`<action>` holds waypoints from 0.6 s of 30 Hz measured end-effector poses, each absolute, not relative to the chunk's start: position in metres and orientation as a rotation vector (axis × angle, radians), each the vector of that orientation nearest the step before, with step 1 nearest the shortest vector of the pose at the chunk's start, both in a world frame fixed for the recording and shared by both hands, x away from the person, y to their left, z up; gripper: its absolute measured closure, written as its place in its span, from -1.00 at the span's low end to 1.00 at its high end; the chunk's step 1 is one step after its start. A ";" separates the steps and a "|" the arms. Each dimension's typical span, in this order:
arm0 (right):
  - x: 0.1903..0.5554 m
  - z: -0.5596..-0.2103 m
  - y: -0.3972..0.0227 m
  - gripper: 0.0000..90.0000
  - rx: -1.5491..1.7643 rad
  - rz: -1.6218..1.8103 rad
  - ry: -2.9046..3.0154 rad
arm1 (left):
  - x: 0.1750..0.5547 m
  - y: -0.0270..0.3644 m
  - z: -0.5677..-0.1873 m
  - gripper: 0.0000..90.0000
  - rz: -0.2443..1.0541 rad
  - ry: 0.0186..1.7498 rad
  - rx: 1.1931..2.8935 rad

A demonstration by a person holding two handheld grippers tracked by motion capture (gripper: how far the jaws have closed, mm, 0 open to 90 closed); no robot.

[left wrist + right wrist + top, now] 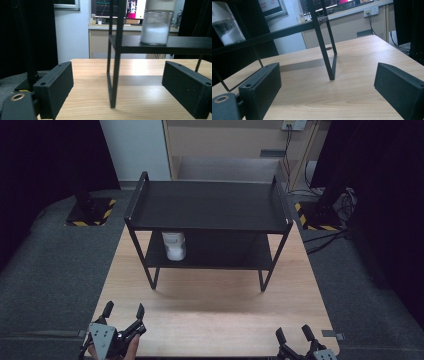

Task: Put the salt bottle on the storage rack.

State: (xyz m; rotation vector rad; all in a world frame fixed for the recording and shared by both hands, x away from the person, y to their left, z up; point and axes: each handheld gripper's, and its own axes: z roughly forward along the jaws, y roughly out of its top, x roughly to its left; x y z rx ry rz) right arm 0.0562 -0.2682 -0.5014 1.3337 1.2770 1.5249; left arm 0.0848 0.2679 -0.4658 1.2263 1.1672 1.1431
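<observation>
Two grippers sit at the bottom edge of the high view: left gripper (pixel 123 310) lower left, right gripper (pixel 294 333) lower right, both over the near edge of the desk (pixel 210 310). Fingers on both spread wide, nothing between them, no contact with anything. Jar (pixel 174 245) with white powder stands upright on the lower shelf of the black rack (pixel 210 205), centre-left of frame, well apart from both grippers. Left gripper view: jar (pixel 156 25) upper right, rack leg (pixel 113 75) centre.
</observation>
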 end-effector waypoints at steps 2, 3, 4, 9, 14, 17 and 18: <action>0.056 -0.502 -0.268 -0.84 1.335 1.525 1.276 | 0.084 0.271 -0.466 -0.81 1.152 1.165 1.228; 0.056 -0.502 -0.268 -0.84 1.337 1.525 1.275 | 0.084 0.272 -0.466 -0.81 1.157 1.163 1.227; 0.056 -0.502 -0.268 -0.84 1.338 1.525 1.274 | 0.083 0.274 -0.466 -0.81 1.164 1.160 1.230; 0.056 -0.502 -0.269 -0.84 1.342 1.520 1.268 | 0.080 0.281 -0.467 -0.82 1.188 1.161 1.232; 0.055 -0.504 -0.271 -0.84 1.354 1.511 1.260 | 0.076 0.286 -0.469 -0.82 1.206 1.177 1.220; 0.055 -0.506 -0.273 -0.84 1.358 1.504 1.262 | 0.074 0.289 -0.469 -0.82 1.228 1.180 1.221; 0.055 -0.506 -0.273 -0.84 1.358 1.502 1.261 | 0.074 0.290 -0.470 -0.82 1.236 1.183 1.222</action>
